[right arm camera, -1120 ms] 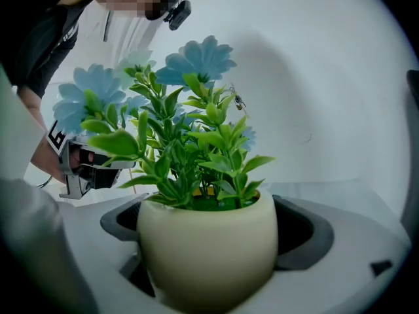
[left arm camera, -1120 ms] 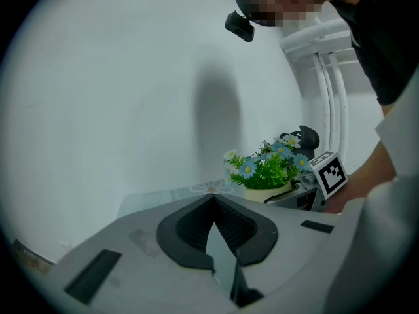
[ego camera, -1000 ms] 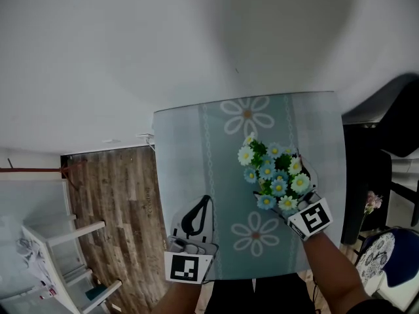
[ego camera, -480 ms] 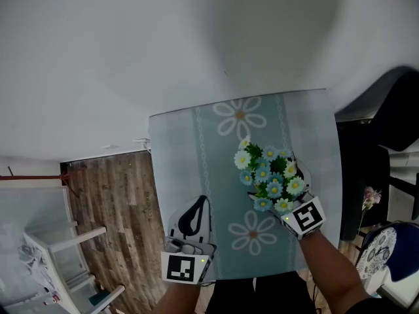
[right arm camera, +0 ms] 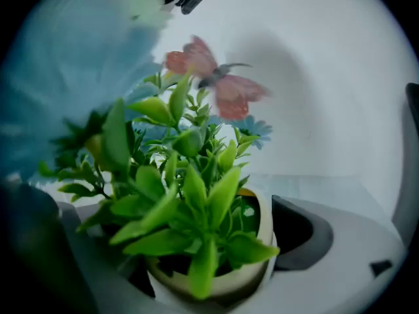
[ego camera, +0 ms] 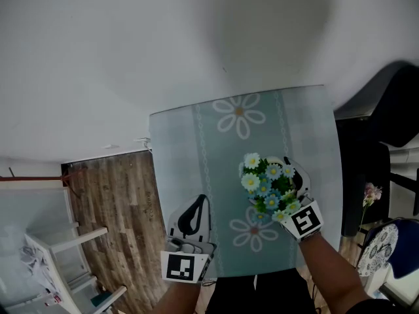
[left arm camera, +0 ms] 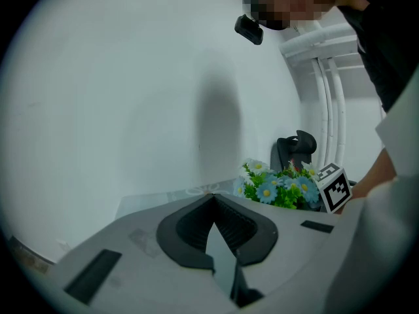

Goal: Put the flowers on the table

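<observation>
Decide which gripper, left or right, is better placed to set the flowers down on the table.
Right. The right gripper has its fingers shut on the flower pot, over the table. The left gripper is shut and empty at the table's near left edge, apart from the flowers.

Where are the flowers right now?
In the head view, the flowers are in their little pot, gripped by the right claw. They are over the right side of the table, near the person's edge.
</observation>
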{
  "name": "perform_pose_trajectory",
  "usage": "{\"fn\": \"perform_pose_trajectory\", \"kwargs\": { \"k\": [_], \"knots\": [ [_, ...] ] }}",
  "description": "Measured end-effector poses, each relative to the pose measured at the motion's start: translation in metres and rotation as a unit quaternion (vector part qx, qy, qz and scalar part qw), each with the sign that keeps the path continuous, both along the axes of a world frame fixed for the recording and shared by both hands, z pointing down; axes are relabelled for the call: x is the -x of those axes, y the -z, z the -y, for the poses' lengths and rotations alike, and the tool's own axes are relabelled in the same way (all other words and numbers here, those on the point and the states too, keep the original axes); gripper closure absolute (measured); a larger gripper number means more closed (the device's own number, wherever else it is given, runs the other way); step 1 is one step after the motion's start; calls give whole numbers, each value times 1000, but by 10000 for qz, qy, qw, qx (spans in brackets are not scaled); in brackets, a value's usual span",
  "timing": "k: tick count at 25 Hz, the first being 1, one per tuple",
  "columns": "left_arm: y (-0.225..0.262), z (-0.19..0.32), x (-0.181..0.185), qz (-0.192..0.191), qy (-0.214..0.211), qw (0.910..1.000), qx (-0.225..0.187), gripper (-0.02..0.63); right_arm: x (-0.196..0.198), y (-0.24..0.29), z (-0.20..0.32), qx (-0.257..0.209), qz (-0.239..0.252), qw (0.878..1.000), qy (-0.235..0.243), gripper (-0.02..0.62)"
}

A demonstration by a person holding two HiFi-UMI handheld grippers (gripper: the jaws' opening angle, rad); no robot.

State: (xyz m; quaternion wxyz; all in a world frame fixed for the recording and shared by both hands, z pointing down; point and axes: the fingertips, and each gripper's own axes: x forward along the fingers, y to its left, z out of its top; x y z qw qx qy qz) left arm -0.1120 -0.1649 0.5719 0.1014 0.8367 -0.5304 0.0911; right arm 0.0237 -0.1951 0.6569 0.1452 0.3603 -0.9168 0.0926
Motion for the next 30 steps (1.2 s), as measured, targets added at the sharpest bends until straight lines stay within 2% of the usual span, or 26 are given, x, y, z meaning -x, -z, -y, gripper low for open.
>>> {"fn": "perform_pose_trajectory", "kwargs": {
  "k": [5, 9, 14, 20, 25, 28, 30],
  "knots": [
    [6, -2, -3, -13, -42, 10000, -50, 601, -5, -7, -11, 137, -152, 9998, -85, 15],
    [13, -2, -5, -23, -112, 9998, -148, 601, -6, 5, -11, -99, -116, 9998, -95, 15],
    [13, -8, -2, 61, -119, 9999, -67, 601, -7, 10, -18, -147, -135, 9997, -114, 15],
    [24, -14, -3, 197, -202, 9992, -272, 601, -8, 30, -27, -310, -143, 9993, -177, 15],
    [35, -16, -4, 37, -155, 9997, -191, 601, -8, 53, -32, -432, -127, 9988, -191, 15],
    [47, -15, -6, 96, -251, 9988, -412, 601, -10, 69, -33, -489, -96, 9984, -252, 15],
    [51, -17, -5, 54, -190, 9991, -374, 601, -12, 82, -35, -486, -50, 9984, -274, 15]
  ]
}}
